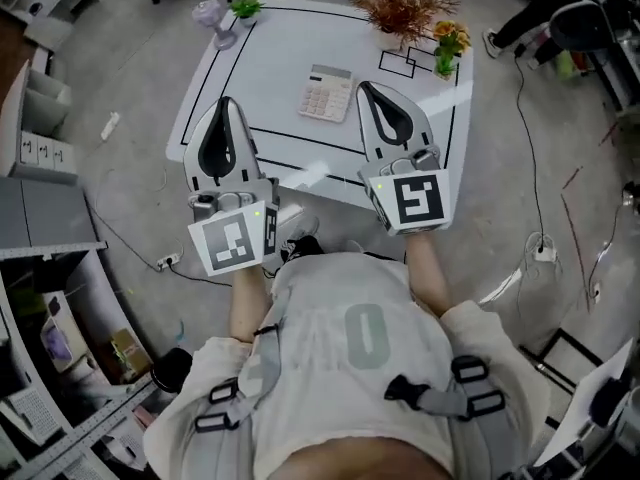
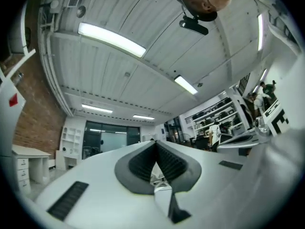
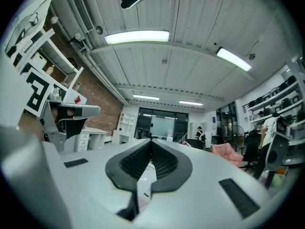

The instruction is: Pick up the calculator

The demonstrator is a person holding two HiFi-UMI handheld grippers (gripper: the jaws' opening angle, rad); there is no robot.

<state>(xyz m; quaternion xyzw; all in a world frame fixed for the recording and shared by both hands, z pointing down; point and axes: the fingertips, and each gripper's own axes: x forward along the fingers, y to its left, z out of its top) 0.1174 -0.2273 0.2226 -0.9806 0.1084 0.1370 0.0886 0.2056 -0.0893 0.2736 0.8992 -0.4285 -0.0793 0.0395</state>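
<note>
The calculator (image 1: 327,93), pale with rows of keys, lies flat on the white table (image 1: 280,63) inside its black tape outline. Both grippers hover over the table's near edge, pointing away from me. My left gripper (image 1: 226,103) is to the calculator's left and apart from it. My right gripper (image 1: 362,86) has its tip just right of the calculator and above it. Each has its jaws together with nothing between them. The left gripper (image 2: 155,142) and right gripper (image 3: 151,140) views look level across the room and show ceiling, not the calculator.
At the table's far edge stand a dried-plant pot (image 1: 400,8), a small pot of yellow flowers (image 1: 448,43), a purple glass (image 1: 213,18) and a small green plant (image 1: 245,8). Cables run over the floor at right; grey cabinets stand at left.
</note>
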